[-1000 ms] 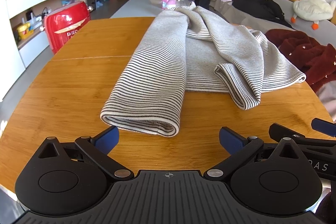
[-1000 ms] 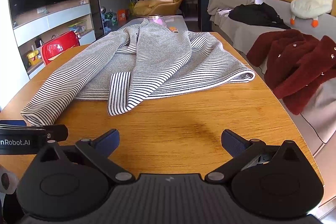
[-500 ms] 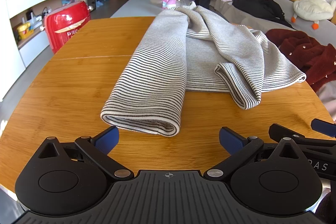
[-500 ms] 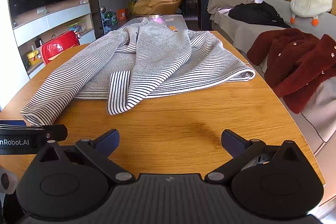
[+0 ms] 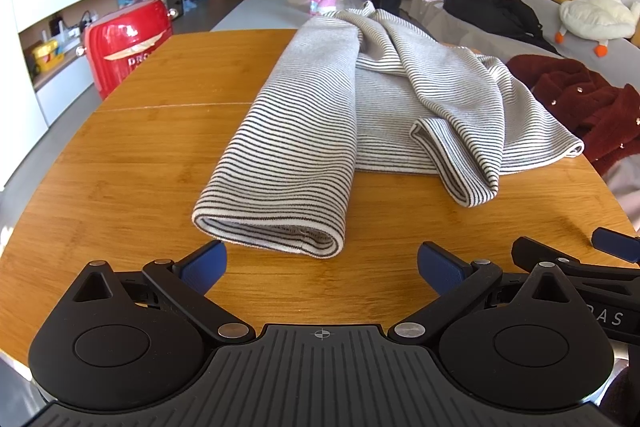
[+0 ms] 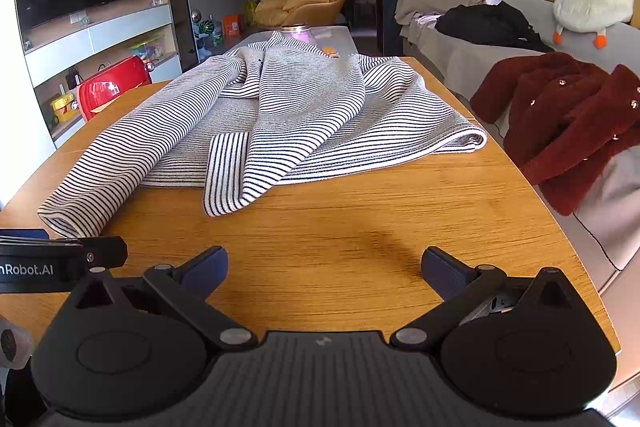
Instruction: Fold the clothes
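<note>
While both hover low over the desk, left tool and right tool gape wide, empty. One striped garment lies ahead, seemingly with two sleeves.

The left hand-held gripper, black with blue rubber finger pads, points forward and level, its two fingers spread wide apart with nothing between them. The right hand-held gripper, of the same black build with dark blue pads, sits in a matching pose, fingers likewise splayed and empty. The two are close side by side: in the left wrist view the right one's finger shows at the right edge, and in the right wrist view the left one's black body shows at the left edge.
</note>
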`<act>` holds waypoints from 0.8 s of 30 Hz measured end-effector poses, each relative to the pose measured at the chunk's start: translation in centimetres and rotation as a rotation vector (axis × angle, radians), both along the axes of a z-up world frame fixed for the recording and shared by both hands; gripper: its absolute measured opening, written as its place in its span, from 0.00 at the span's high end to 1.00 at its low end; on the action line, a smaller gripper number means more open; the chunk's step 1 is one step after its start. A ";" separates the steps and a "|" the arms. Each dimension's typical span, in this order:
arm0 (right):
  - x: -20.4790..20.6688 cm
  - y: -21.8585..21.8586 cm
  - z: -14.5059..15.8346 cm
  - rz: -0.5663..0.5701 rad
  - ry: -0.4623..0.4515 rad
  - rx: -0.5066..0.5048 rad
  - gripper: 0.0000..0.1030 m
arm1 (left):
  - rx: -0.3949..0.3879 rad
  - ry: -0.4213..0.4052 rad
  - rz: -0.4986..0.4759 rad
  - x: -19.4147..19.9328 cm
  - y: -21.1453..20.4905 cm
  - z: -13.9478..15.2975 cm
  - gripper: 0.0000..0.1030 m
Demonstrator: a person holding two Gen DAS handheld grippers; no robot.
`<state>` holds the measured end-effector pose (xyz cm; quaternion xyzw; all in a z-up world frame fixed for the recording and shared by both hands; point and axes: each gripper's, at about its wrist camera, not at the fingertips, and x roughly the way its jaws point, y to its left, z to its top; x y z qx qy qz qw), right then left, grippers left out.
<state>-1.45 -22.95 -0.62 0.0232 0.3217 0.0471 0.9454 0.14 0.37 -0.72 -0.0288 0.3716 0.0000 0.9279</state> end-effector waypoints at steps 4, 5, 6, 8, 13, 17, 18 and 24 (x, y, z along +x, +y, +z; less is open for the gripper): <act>0.0 0.0 0.0 0.000 0.001 0.001 0.00 | 0.000 0.000 -0.001 -0.1 0.0 0.0 0.00; 0.0 -0.1 0.0 0.000 0.001 0.001 0.00 | 0.000 0.000 -0.001 -0.1 0.0 0.0 0.00; 0.0 -0.1 0.0 0.000 0.001 0.001 0.00 | 0.000 0.001 -0.002 0.0 0.0 0.0 0.00; 0.0 -0.1 0.0 0.000 0.001 0.001 0.00 | 0.000 0.001 -0.002 0.0 0.0 0.0 0.00; 0.0 0.0 0.1 0.002 0.001 -0.001 0.00 | 0.001 0.001 -0.003 0.0 0.0 0.0 0.00; 0.1 0.1 0.2 0.011 -0.006 -0.013 0.00 | 0.007 -0.004 -0.015 0.2 -0.1 0.2 0.00; 0.1 0.1 0.2 0.015 -0.012 -0.016 0.00 | 0.010 -0.007 -0.019 0.3 -0.2 0.3 0.00; 1.1 -0.7 0.8 0.010 -0.038 0.004 0.00 | -0.002 -0.015 -0.045 1.6 -0.1 1.3 0.00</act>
